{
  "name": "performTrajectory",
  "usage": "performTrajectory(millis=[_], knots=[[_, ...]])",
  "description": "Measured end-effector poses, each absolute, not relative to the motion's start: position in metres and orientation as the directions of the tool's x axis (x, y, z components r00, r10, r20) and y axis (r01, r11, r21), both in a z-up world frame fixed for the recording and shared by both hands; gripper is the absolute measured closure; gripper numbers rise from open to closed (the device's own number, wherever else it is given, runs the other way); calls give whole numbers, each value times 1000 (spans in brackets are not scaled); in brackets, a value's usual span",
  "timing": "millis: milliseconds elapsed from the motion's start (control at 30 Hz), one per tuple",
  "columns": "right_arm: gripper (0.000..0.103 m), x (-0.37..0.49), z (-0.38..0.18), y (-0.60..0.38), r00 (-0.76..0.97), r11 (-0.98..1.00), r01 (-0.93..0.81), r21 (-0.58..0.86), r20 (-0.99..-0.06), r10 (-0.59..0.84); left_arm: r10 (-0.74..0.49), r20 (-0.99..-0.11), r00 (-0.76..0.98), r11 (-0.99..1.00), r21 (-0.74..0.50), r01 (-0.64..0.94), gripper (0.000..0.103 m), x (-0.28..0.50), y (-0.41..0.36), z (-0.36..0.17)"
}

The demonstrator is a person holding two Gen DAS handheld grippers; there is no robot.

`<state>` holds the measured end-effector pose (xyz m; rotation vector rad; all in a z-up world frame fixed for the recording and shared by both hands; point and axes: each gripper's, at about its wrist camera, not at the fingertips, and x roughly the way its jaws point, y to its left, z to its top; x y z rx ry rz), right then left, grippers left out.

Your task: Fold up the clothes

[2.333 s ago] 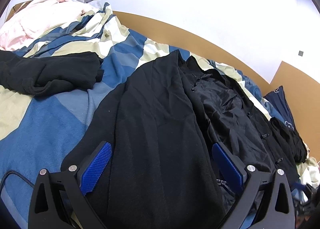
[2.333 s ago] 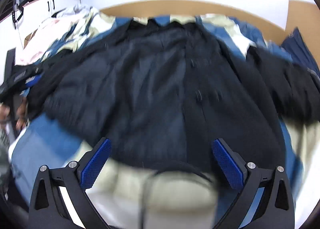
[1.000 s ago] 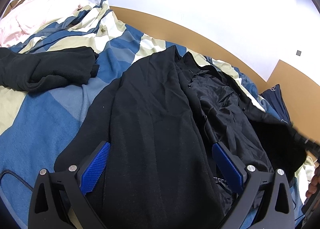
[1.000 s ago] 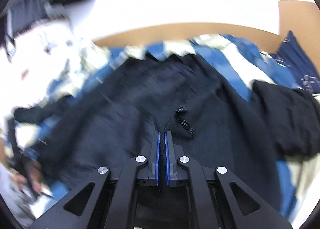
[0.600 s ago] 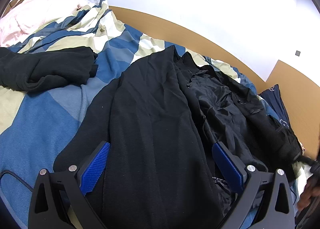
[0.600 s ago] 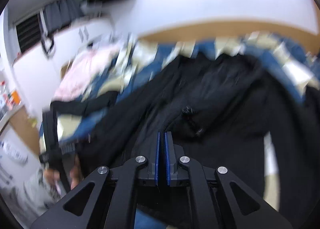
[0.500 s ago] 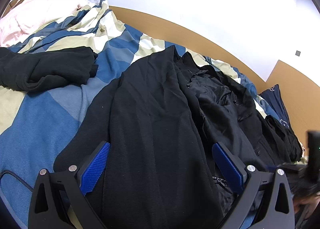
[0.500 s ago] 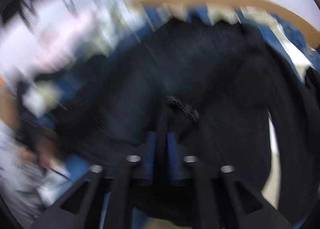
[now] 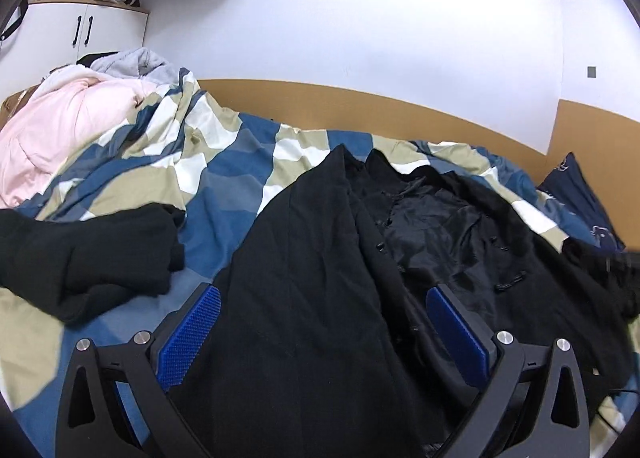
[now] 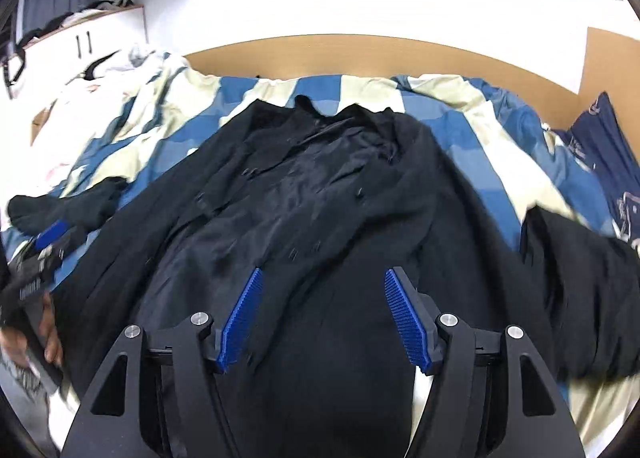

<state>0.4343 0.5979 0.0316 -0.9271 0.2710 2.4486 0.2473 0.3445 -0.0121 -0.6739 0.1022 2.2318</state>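
A black coat (image 9: pixel 320 278) lies open on the checked blue, beige and white bedspread (image 9: pixel 224 174), its shiny lining (image 9: pixel 432 218) showing near the collar. It also shows in the right wrist view (image 10: pixel 320 218), collar toward the headboard. My left gripper (image 9: pixel 320 322) is open, low over the coat's left panel, holding nothing. My right gripper (image 10: pixel 322 318) is open above the coat's lower front, holding nothing. The left gripper also shows at the left edge of the right wrist view (image 10: pixel 44 246).
A second black garment (image 9: pixel 84 254) lies bunched on the bedspread to the left. A pink and grey heap (image 9: pixel 68 118) sits far left by a white cabinet (image 9: pixel 80 34). A navy pillow (image 9: pixel 576 194) lies right. A brown headboard (image 9: pixel 400 114) backs the bed.
My right gripper was shut on the coat's front edge, swung it across, and now stands open with the cloth let go. My left gripper stayed open and tilted upward a little.
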Motion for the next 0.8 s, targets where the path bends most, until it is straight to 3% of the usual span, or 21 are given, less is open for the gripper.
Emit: performTrajectory(millis=[67, 200, 400, 467, 533, 700, 767, 800], knots=[[38, 408, 31, 619, -639, -848, -530, 1, -659, 398, 644, -565, -516, -686, -129, -716, 0, 240, 354, -21], [38, 357, 24, 656, -654, -840, -541, 43, -649, 388, 629, -594, -501, -702, -158, -695, 0, 233, 356, -33], [38, 283, -19, 726, -559, -767, -639, 65, -724, 404, 627, -621, -470, -706, -199, -679, 0, 222, 362, -42], [38, 283, -35, 749, -488, -674, -735, 65, -741, 461, 631, -619, -468, -705, -206, -678, 0, 220, 362, -43], [38, 290, -48, 771, -498, -617, -771, 159, -754, 428, 636, -620, -459, -699, -210, -684, 0, 219, 366, -44], [39, 279, -65, 797, -458, -615, -776, 138, -794, 400, 615, -670, -415, -690, -204, -694, 0, 211, 380, -51], [59, 274, -70, 800, -457, -626, -769, 131, -798, 394, 622, -666, -412, -688, -213, -694, 0, 211, 380, -51], [79, 275, -66, 798, -478, -630, -764, 140, -780, 405, 624, -666, -409, -688, -219, -692, 0, 210, 380, -51]])
